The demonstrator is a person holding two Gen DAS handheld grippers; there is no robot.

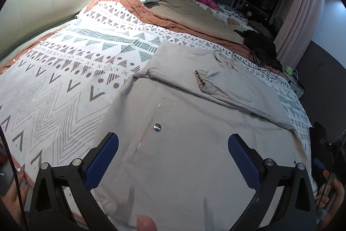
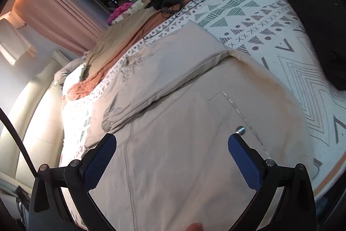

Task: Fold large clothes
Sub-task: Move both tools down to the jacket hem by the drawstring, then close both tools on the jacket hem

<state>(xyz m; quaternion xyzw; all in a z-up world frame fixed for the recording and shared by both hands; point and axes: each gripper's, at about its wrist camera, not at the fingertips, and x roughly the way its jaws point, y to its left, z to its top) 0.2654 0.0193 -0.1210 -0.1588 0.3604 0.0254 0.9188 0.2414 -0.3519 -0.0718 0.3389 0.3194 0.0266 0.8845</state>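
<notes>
— Both grippers hung wide apart and empty: left gripper (image 1: 173, 145), right gripper (image 2: 172, 144), each above the beige trousers (image 1: 186, 166) spread on the patterned bedspread (image 1: 64, 83).

— And the folded leg (image 1: 233, 88)?

— It lay across toward one o'clock in the left view. I judged the waist hem nearest should be pinched at both corners together, then lifted evenly, keeping the pocket snap (image 1: 157, 127) flat.

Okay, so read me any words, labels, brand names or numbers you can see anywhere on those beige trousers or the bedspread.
None can be read.
Beige trousers: no print or label showing; the metal snap by the pocket is too small to tell any marking.
Patterned bedspread: only triangles, dots, crosses and zigzags, no lettering.
</notes>
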